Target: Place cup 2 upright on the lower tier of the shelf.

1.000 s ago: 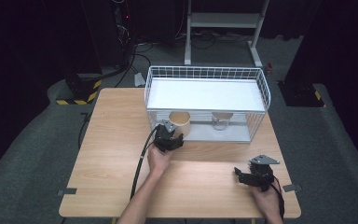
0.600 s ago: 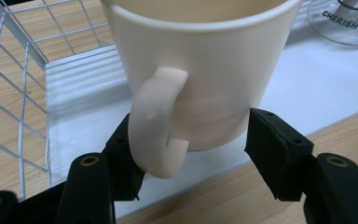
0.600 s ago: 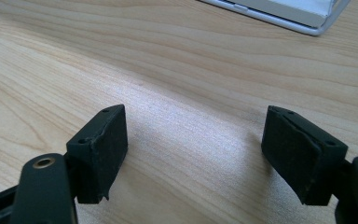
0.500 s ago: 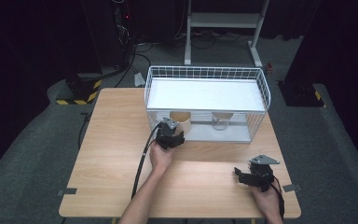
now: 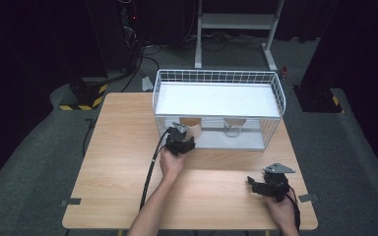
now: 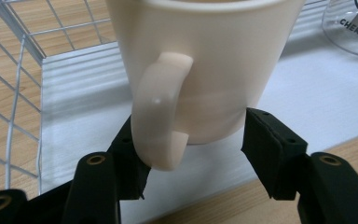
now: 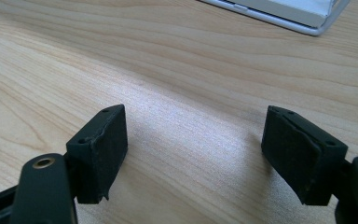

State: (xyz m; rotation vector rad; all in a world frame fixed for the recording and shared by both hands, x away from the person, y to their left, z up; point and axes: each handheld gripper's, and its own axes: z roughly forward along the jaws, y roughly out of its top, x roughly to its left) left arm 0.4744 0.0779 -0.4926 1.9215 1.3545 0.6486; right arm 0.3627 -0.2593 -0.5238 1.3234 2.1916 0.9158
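A cream mug [image 6: 200, 70] stands on the white lower shelf of a wire rack [image 5: 216, 76], its handle facing my left gripper [image 6: 196, 154]. The jaws have just been closing with the mug between them. They now press on its base, one pad behind the handle and the other on the far side. From above, the left gripper [image 5: 184, 138] reaches into the rack's front opening at the mug [image 5: 193, 130]. My right gripper [image 5: 253, 183] rests low over the table's front right, and its jaws [image 7: 196, 158] stand open over bare wood.
A clear glass cup [image 5: 234, 127] with printed lettering [image 6: 354, 28] stands on the same shelf, to the right of the mug. The rack's wire side [image 6: 9, 93] is close on the left. The wooden table [image 5: 123, 147] spreads out in front of the rack.
The left gripper has edged slightly towards the mug at the rack's front. The right hand and its gripper have kept still.
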